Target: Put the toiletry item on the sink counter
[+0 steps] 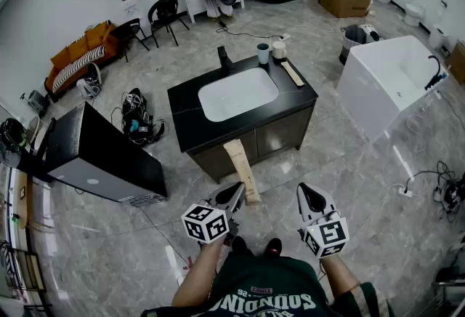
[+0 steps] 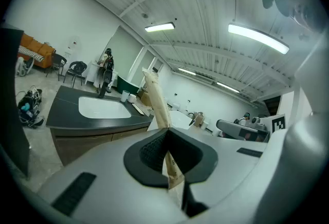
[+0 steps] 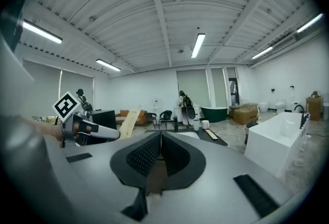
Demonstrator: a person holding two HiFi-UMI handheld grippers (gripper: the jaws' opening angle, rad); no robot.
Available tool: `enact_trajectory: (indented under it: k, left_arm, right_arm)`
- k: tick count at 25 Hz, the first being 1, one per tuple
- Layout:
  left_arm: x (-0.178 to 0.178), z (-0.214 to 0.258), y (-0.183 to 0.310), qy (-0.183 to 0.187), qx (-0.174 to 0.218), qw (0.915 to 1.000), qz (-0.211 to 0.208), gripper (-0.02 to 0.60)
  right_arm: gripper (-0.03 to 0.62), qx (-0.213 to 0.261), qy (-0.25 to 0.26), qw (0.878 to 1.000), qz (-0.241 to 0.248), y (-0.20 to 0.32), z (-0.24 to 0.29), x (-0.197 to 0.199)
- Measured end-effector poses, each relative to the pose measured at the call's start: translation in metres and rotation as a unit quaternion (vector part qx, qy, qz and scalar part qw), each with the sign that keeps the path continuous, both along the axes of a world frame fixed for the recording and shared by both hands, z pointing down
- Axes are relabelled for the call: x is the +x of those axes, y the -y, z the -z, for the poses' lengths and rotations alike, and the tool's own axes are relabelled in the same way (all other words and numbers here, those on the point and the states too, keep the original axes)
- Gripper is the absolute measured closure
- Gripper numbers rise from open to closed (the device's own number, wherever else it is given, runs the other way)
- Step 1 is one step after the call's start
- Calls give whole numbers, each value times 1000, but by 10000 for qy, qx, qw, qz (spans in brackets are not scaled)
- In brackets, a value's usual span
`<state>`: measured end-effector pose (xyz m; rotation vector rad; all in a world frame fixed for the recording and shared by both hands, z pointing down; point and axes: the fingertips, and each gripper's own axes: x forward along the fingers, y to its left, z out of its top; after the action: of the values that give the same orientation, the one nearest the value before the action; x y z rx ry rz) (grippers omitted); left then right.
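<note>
My left gripper (image 1: 234, 197) is shut on a long tan toiletry box (image 1: 242, 170) that sticks out past the jaws toward the front of the black sink counter (image 1: 299, 94). In the left gripper view the box (image 2: 156, 100) rises tilted from the shut jaws (image 2: 167, 159), with the counter (image 2: 66, 109) and its white basin (image 2: 103, 107) beyond. My right gripper (image 1: 309, 198) hangs beside it, shut with nothing in it; its view shows closed jaws (image 3: 159, 159) and the box (image 3: 127, 123) at the left.
On the counter's back stand a faucet (image 1: 224, 59), two cups (image 1: 263, 53) and another flat tan box (image 1: 293, 73). A black cabinet (image 1: 109, 155) stands left, a white bathtub (image 1: 392, 79) right. Bags (image 1: 138, 119) and cables lie on the floor.
</note>
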<state>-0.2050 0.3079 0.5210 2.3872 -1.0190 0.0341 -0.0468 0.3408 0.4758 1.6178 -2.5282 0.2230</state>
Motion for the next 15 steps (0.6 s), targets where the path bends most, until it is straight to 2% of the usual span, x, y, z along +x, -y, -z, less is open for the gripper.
enact_trajectory:
  k: [4, 7, 15]
  left_arm:
    - [9, 1, 0, 9, 210, 9998, 27, 569]
    - [17, -5, -1, 17, 155, 9999, -33, 569]
    - [29, -19, -6, 35, 64, 9998, -192, 569]
  right_arm:
    - [551, -189, 227, 9996, 46, -2, -10, 10]
    - [551, -154, 135, 9998, -42, -1, -15, 23]
    - [551, -212, 332, 9990, -190, -1, -14, 39]
